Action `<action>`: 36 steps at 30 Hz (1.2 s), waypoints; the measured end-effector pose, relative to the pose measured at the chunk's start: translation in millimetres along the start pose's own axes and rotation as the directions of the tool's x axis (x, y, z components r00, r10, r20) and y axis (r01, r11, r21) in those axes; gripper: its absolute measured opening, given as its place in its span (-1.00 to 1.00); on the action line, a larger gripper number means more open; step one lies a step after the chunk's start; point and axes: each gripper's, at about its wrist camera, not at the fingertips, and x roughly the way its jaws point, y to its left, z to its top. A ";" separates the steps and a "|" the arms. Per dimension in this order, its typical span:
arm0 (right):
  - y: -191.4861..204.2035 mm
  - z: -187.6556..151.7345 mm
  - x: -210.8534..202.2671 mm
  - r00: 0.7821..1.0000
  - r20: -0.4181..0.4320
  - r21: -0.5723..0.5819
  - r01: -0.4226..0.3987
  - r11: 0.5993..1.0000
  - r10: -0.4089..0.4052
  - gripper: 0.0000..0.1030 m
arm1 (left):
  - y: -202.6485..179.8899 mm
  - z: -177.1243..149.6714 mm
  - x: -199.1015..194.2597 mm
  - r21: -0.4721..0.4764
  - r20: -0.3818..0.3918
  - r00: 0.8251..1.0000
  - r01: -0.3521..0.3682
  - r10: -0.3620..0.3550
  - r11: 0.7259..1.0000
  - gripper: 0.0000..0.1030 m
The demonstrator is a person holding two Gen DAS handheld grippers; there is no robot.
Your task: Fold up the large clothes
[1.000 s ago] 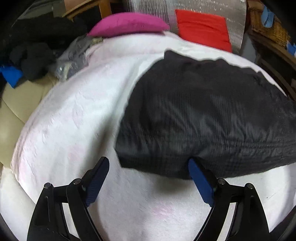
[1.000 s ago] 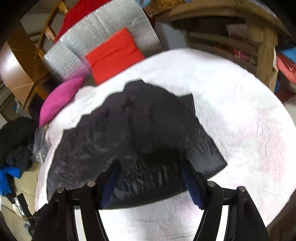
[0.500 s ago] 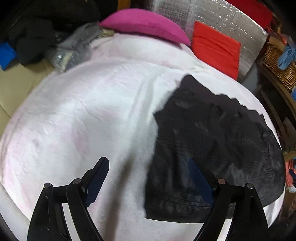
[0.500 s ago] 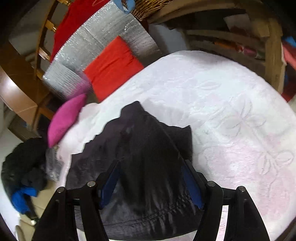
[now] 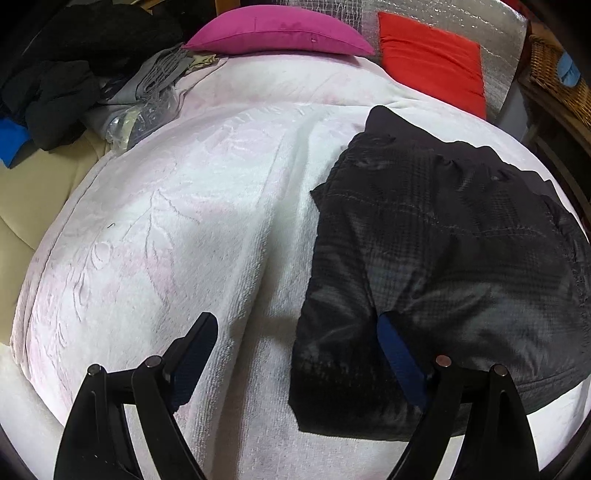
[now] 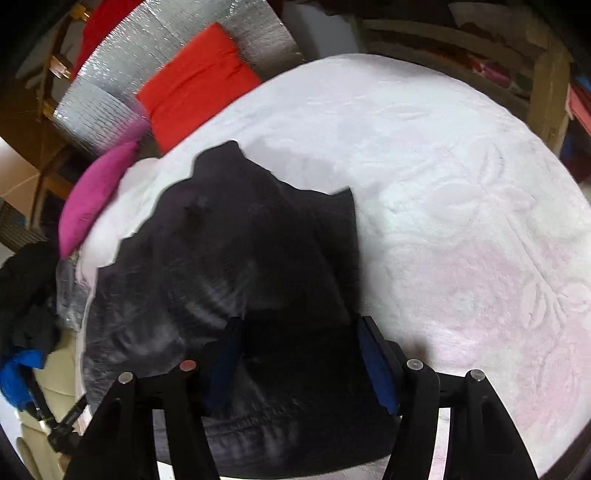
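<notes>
A black checked garment lies folded on the white towel-covered bed. It also shows in the right wrist view. My left gripper is open and empty above the garment's near left edge; one finger is over the towel, the other over the cloth. My right gripper is open and empty above the garment's near right part, both fingers over the cloth.
A magenta pillow and a red cushion lie at the bed's far end against a silver mat. A pile of dark and grey clothes sits at the far left. Wooden furniture stands on the right.
Both grippers moved over the garment and stayed open. The left view swung from the garment's near edge to its left side. The right gripper came closer over the cloth.
</notes>
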 end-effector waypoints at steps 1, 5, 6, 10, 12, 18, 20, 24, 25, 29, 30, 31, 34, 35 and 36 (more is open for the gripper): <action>-3.0 -1.9 -2.9 1.000 -0.003 0.020 -0.013 1.000 0.013 0.28 | 2.2 -1.2 -2.6 -0.007 0.002 1.000 0.002 -0.002 1.000 0.73; 2.1 -14.1 -51.5 0.985 0.159 -0.025 -0.070 0.997 0.073 0.28 | 10.9 -5.8 -24.0 -0.020 0.071 0.997 0.001 0.001 1.000 0.72; 6.7 -20.2 -65.5 0.974 0.201 -0.063 -0.094 0.994 0.105 0.28 | 12.8 -6.9 -33.2 -0.021 0.110 0.994 0.005 -0.003 1.000 0.72; 24.0 -39.8 -74.2 0.968 0.180 -0.145 -0.152 0.978 0.177 0.28 | 7.6 -9.6 -57.0 0.024 0.228 0.974 -0.005 -0.001 1.000 0.72; 35.9 -47.1 -49.4 0.989 0.087 -0.161 -0.106 0.981 0.121 0.28 | -0.3 -11.4 -51.6 0.061 0.205 0.979 -0.020 0.007 0.998 0.72; 47.6 -52.5 -25.2 1.000 0.021 -0.185 -0.015 0.983 0.019 0.27 | -7.1 -16.7 -16.6 0.095 0.035 0.999 -0.030 0.027 0.995 0.72; 46.4 -55.4 -38.6 0.998 0.045 -0.159 -0.037 0.987 0.045 0.27 | -5.4 -16.6 -31.0 0.102 0.061 0.998 -0.039 0.032 0.994 0.72; 58.5 -74.6 -71.4 0.989 0.118 -0.194 -0.063 0.979 0.087 0.28 | -3.0 -37.5 -80.3 0.089 0.156 0.988 -0.013 -0.001 0.996 0.72; 63.5 -80.6 -80.4 0.986 0.132 -0.215 -0.068 0.974 0.098 0.28 | -4.1 -43.7 -91.3 0.090 0.179 0.984 -0.015 -0.001 0.996 0.72; 83.3 -99.1 -113.7 0.984 0.163 -0.246 -0.028 0.969 0.070 0.30 | -13.6 -69.1 -135.5 0.084 0.237 0.971 -0.049 0.028 0.995 0.72; 88.5 -107.7 -122.6 0.983 0.178 -0.246 0.005 0.969 0.040 0.30 | -15.0 -75.9 -147.9 0.070 0.240 0.970 -0.053 0.035 0.996 0.72; 91.8 -115.4 -130.0 0.982 0.186 -0.248 0.024 0.968 0.023 0.30 | -15.0 -78.5 -154.4 0.058 0.241 0.970 -0.055 0.040 0.997 0.72; 114.7 -141.4 -154.3 0.976 0.219 -0.275 0.077 0.958 -0.015 0.30 | -18.7 -85.8 -181.7 0.031 0.249 0.967 -0.072 0.062 0.997 0.72; 123.5 -151.0 -163.4 0.971 0.238 -0.285 0.108 0.952 -0.039 0.31 | -21.1 -90.3 -194.9 0.028 0.265 0.962 -0.081 0.071 0.996 0.72; 133.3 -162.2 -174.1 0.964 0.260 -0.298 0.132 0.946 -0.053 0.31 | -23.4 -95.2 -208.8 0.025 0.291 0.953 -0.096 0.085 0.995 0.72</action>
